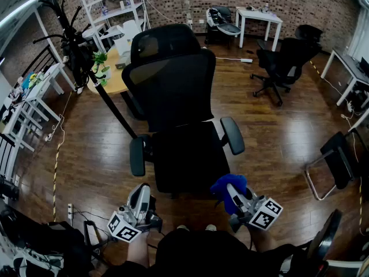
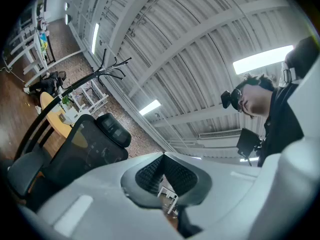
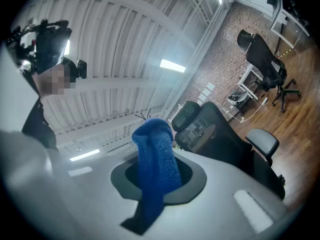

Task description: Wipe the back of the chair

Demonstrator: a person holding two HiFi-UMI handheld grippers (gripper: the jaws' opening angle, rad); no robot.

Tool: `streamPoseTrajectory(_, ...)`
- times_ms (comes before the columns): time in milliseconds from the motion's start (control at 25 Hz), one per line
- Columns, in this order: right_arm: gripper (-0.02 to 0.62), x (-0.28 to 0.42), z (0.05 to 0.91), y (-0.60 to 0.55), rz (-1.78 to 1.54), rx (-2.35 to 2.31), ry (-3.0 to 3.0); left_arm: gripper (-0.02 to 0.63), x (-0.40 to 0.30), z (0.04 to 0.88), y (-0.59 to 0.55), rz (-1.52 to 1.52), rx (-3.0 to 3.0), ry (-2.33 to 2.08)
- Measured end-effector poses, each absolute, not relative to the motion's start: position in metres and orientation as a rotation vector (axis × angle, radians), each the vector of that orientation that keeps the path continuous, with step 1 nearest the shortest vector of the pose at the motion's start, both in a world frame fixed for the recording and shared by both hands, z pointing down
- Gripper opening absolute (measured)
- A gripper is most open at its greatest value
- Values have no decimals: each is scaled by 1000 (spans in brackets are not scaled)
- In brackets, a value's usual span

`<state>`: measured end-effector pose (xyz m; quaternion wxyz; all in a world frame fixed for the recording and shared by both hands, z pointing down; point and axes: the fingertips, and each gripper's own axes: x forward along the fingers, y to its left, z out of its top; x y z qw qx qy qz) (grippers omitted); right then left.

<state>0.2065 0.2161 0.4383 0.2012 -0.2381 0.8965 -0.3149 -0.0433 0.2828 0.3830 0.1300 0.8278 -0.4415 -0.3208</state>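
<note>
The right hand-held gripper [image 3: 155, 171] is clamped on a blue cloth [image 3: 154, 151]. A rounded bunch of the cloth stands out past the jaws and a short tail hangs below them. The left hand-held gripper [image 2: 163, 158] has its ribbed jaws together with nothing between them. Both are held low, just short of the near edge of the chair [image 1: 179, 117], the left one toward its left corner and the right one toward its right.

The chair faces the person. Its seat [image 1: 187, 154] is nearest, and the backrest [image 1: 167, 85] rises beyond it with a headrest [image 1: 164, 42] on top. No wiping has begun, as the cloth is well apart from the backrest.

The cloth looks soft, light and limp, a knitted or terry weave. It should fold over the jaws and drag flat under light pressure, so the present grip on a bunched fold seems enough. The protruding bunch is the part to press on.

The backrest looks like dark mesh in a stiff frame, likely springy in the middle and firm at the rim. A chair of this sort probably swivels or rolls when pushed. The empty left hand-held gripper would best steady it at the backrest's edge or an armrest [image 1: 137, 156] during the strokes.
</note>
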Motion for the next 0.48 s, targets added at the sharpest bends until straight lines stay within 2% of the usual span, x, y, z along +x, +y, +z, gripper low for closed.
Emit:
streamPoseTrajectory(320, 35, 193, 421, 146, -776, -681, 2527, -8, -57, 392, 234, -923, 2390, -1276)
streamPoseTrajectory(480, 35, 163, 415, 99, -724, -708, 2542, -8, -81, 390, 185, -952, 2423, -1241)
